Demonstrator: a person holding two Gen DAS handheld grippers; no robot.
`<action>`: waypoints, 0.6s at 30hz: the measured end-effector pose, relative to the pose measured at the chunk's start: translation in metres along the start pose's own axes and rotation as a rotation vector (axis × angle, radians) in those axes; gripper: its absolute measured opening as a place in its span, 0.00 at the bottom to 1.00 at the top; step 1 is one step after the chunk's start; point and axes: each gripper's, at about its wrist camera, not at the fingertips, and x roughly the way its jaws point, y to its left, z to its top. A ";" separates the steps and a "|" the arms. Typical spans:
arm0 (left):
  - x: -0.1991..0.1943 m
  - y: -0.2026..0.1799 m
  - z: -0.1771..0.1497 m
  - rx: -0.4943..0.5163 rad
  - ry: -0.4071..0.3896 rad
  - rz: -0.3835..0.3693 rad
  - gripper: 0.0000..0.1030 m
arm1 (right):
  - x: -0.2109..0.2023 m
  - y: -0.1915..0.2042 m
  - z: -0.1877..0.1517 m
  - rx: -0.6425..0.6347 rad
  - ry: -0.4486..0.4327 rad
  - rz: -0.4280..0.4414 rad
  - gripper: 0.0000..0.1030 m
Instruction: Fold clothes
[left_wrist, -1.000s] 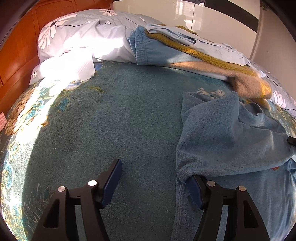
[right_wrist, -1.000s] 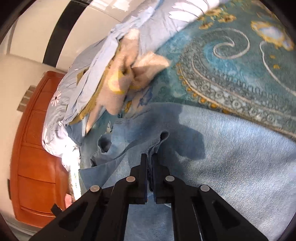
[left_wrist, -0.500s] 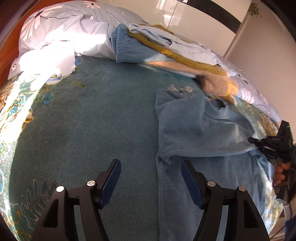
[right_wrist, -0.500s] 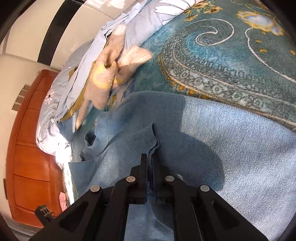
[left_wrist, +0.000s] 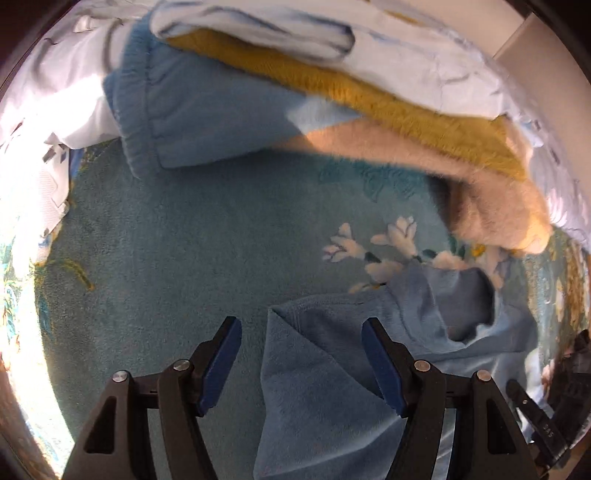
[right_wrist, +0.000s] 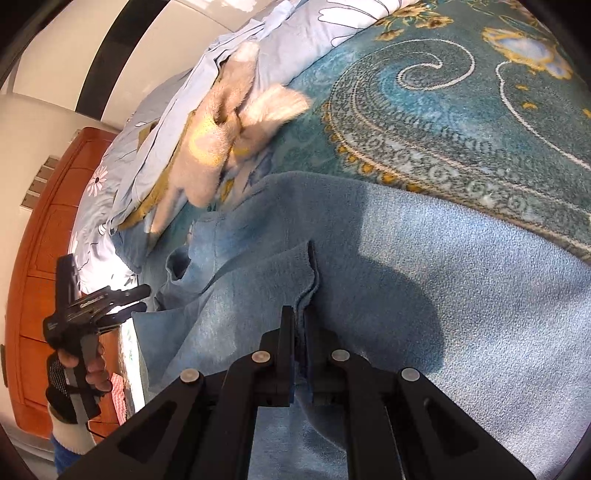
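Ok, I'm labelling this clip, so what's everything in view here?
Top: one, light blue, flat on the blanket, sleeve folded over.
Blanket: one, teal, patterned, covers the bed.
Clothes pile: blue, mustard and cream pieces, far edge of blanket.
Bedding: pale blue, floral, behind the pile.
Headboard: one, orange-brown wood, bed end.
Left gripper: black, blue pads, jaws open astride the top's edge.
Right gripper: black, jaws shut on the sleeve.
Hand: one, holding the left gripper.
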 end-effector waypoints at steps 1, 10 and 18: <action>0.007 -0.005 0.005 0.013 0.033 0.028 0.69 | 0.000 -0.001 0.000 0.006 0.001 0.005 0.05; 0.027 -0.014 0.028 0.223 0.109 0.377 0.68 | -0.001 0.001 0.001 -0.010 0.017 0.004 0.05; -0.010 0.053 0.032 0.029 -0.071 0.226 0.66 | -0.002 -0.001 0.000 -0.003 0.013 0.004 0.05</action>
